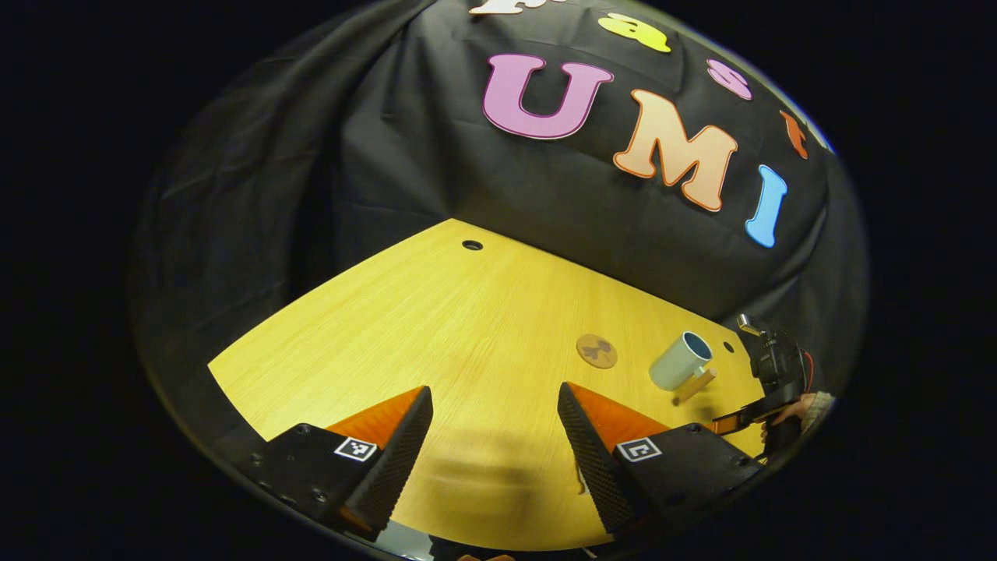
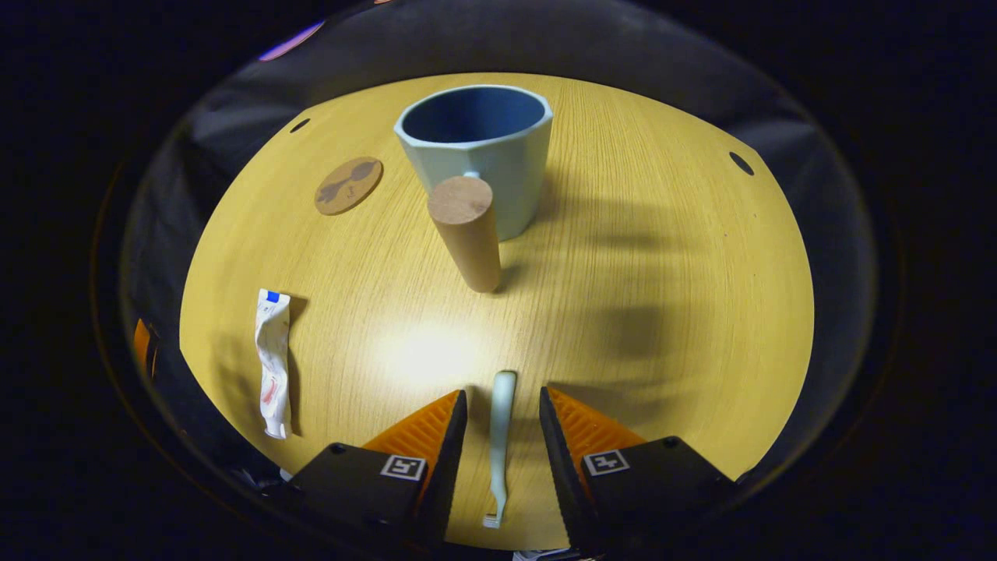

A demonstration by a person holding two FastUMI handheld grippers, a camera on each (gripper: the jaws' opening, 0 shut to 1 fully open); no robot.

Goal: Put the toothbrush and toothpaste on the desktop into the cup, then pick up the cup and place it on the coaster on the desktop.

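Note:
A pale toothbrush lies flat on the wooden table, its head toward me. My right gripper is open, one finger on each side of the brush with small gaps. Straight ahead stands a light blue cup, its wooden handle pointing at me. The white toothpaste tube lies to the left and the round cork coaster is left of the cup. My left gripper hovers open over bare table, with the cup and coaster off to its right.
A person's hand holds the other gripper at the right edge of the left gripper view, just beyond the cup. The table has small round holes near its far edge. Black cloth walls close in the back and sides.

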